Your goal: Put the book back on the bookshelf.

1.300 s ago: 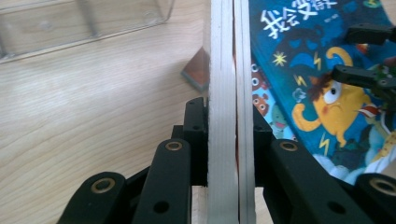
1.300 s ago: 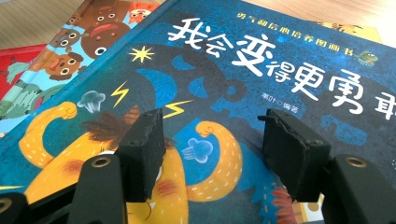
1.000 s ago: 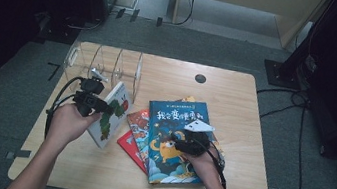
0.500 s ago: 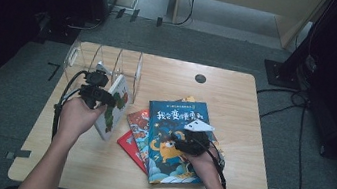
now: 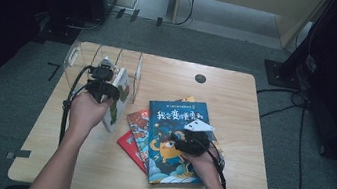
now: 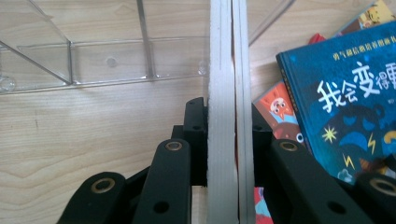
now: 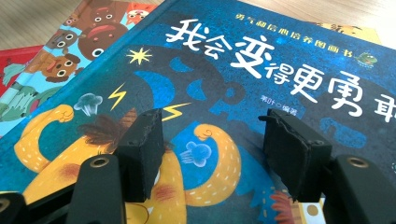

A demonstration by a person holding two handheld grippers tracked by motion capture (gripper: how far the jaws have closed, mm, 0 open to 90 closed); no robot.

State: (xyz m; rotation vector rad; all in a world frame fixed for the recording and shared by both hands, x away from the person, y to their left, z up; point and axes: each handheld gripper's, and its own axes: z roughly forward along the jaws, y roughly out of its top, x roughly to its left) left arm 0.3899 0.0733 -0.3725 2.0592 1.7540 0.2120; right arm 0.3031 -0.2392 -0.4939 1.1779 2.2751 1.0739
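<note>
While the left gripper (image 5: 103,86) stays clamped on a thin white-edged book (image 6: 227,93), held upright on edge, the clear rack (image 5: 92,58) it seems bound for lies just beyond, at about eleven o'clock from that hand. The book's long axis runs straight ahead along the jaws, roughly parallel to the rack's dividers (image 6: 144,42). Over at four o'clock, the right gripper (image 7: 212,147) rests with jaws apart on the blue book (image 5: 177,141), well apart from the rack.
</note>
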